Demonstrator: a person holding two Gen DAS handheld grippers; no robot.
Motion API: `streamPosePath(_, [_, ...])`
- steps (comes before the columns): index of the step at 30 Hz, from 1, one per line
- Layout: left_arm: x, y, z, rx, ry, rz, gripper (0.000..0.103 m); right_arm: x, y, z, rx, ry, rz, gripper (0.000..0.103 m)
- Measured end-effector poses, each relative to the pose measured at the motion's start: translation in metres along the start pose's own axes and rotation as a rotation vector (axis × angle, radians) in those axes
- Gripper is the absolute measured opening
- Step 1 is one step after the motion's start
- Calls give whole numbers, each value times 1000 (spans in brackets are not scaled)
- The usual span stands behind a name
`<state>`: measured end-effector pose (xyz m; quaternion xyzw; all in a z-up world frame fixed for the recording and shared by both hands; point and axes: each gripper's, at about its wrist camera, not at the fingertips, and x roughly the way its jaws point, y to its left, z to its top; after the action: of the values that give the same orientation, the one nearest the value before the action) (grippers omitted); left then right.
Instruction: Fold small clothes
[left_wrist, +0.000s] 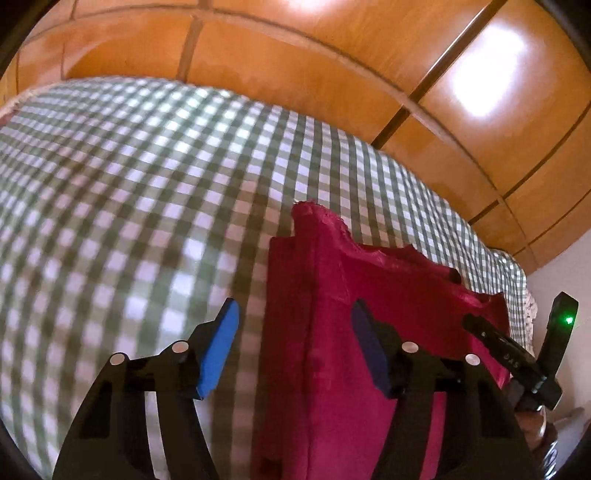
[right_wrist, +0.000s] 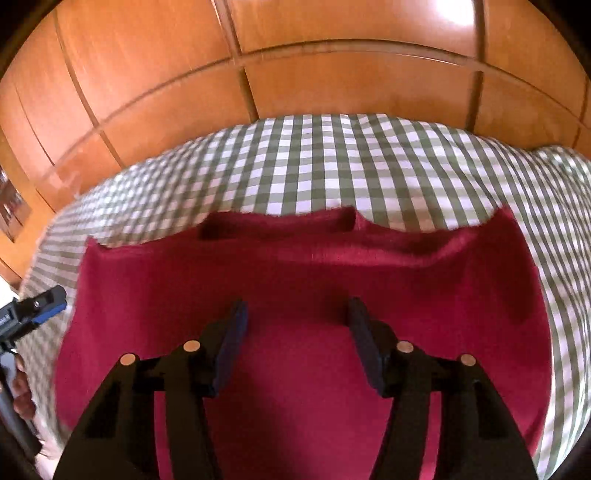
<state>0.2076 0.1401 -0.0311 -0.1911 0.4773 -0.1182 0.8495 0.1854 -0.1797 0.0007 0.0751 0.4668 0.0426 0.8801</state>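
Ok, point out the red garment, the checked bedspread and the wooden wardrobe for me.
red garment (right_wrist: 303, 280): right wrist view, its flat middle.
checked bedspread (left_wrist: 129, 177): left wrist view, bare stretch left of the garment.
wooden wardrobe (right_wrist: 351, 81): right wrist view, a door panel.

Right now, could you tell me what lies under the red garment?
The red garment lies on a green-checked cloth. What the cloth covers is hidden.

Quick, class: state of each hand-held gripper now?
Left hand-held gripper: open, holding nothing.
Right hand-held gripper: open above the red garment, holding nothing.
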Motion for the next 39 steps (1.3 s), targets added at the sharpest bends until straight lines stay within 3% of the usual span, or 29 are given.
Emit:
streamPosePath(1, [7, 1, 2, -5, 10, -5, 63, 4, 0, 1, -3, 4, 0, 53])
streamPosePath(2, [16, 1, 5, -6, 24, -8, 55, 9, 0, 2, -6, 8, 4, 50])
streamPosePath(3, [24, 1, 7, -7, 41, -14, 36, 14, 1, 2, -18, 16, 5, 41])
streamPosePath(5, [37, 3, 7, -10, 63, -28, 24, 20, 1, 1, -54, 18, -9, 26])
streamPosePath(6, [36, 1, 6, -2, 41, -30, 17, 19, 2, 2, -69, 12, -15, 11])
streamPosePath(7, [31, -1, 6, 14, 2, -33, 14, 17, 3, 3, -76, 5, -23, 4])
streamPosePath(9, [19, -5, 7, 34, -79, -41, 7, 7, 1, 8, -62, -35, -18, 3])
streamPosePath(11, [13, -6, 10, 37, -128, -47, 7, -3, -1, 12, -42, -71, -5, 3])
streamPosePath(13, [15, -11, 13, 74, -149, 4, 7, -8, -4, 15, -19, -109, -8, 3])
streamPosePath(16, [39, -16, 12, 133, -69, 131, 9, 9, -4, 16, 0, -72, -24, 3])
streamPosePath(19, [37, -19, 7, 158, -85, 235, 34, 27, -3, 9, -14, -16, -48, 4])
streamPosePath(20, [30, -21, 5, 157, -113, 270, 49, 27, -3, 9, -13, -22, -49, 4])
streamPosePath(21, [24, -21, 4, 153, -137, 286, 53, 27, -3, 9, -11, -23, -45, 6])
streamPosePath(23, [4, -29, -3, 171, -208, 281, 55, 22, -6, 11, -2, -23, -35, 14])
streamPosePath(24, [-4, -35, -7, 197, -231, 266, 55, 18, -6, 11, 2, -27, -32, 26])
streamPosePath(27, [-18, -62, -25, 313, -284, 190, 55, -6, -5, 3, -9, -73, -25, 41])
streamPosePath(30, [-1, -78, -40, 379, -210, 170, 55, -22, -16, -7, 5, -90, -29, 44])
streamPosePath(34, [30, -66, -47, 292, -116, 169, 55, -29, -63, -18, 126, -89, -117, 49])
streamPosePath(36, [33, -56, -45, 235, -102, 141, 56, -27, -100, -24, 248, -82, -112, 47])
streamPosePath(37, [30, -58, -43, 225, -95, 143, 56, -27, -108, -24, 275, -82, -97, 41])
streamPosePath(39, [21, -66, -41, 231, -91, 169, 56, -33, -115, -24, 309, -87, -72, 39])
